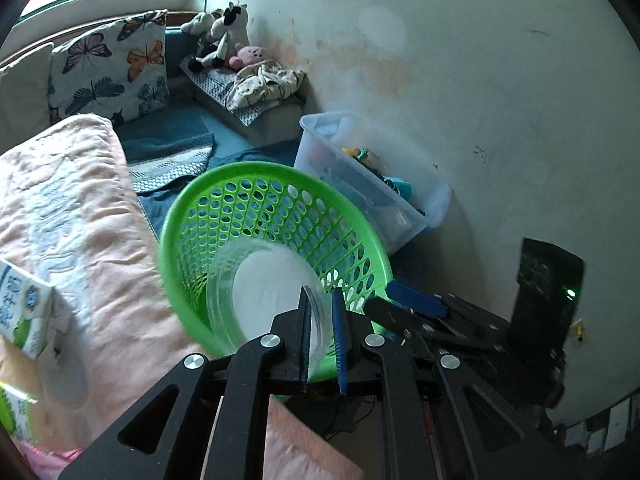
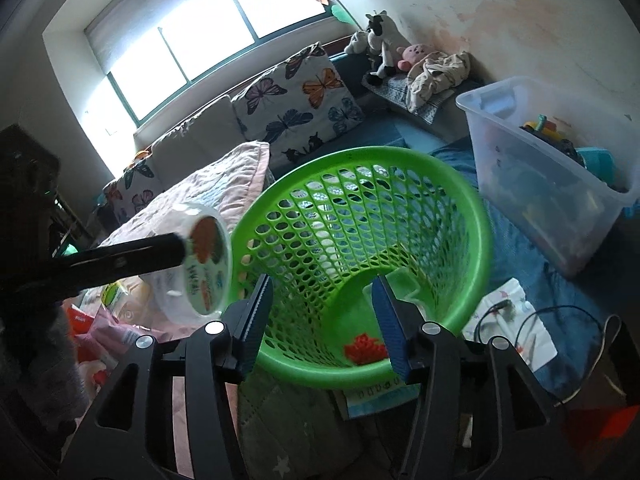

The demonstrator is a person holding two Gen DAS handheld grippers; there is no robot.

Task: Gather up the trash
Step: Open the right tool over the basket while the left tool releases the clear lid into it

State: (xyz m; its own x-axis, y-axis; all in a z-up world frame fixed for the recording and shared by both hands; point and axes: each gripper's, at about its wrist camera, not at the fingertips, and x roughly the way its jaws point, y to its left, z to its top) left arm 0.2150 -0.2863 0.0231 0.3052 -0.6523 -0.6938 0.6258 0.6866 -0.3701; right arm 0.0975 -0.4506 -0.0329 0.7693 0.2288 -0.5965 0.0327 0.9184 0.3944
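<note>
A green perforated basket (image 1: 224, 200) (image 2: 472, 240) lies tilted on the bed. My left gripper (image 1: 322, 304) is shut on the rim of a clear plastic cup (image 1: 264, 280) and holds it over the basket mouth. In the right wrist view the same cup (image 2: 204, 264), with a printed lid, hangs from the left gripper's fingers (image 2: 132, 258) beside the basket's left rim. My right gripper (image 2: 320, 300) is open and empty in front of the basket mouth. Inside the basket lie a clear container (image 2: 404, 284) and a red scrap (image 2: 362, 346).
A pink quilt (image 1: 72, 216) covers the bed. A white carton (image 1: 28, 308) rests on it at the left. A clear storage bin (image 1: 360, 184) (image 2: 552, 184) of toys stands by the wall. Butterfly pillows (image 2: 296, 104) and plush toys (image 2: 384, 44) are behind. Cables (image 2: 560, 328) lie at the right.
</note>
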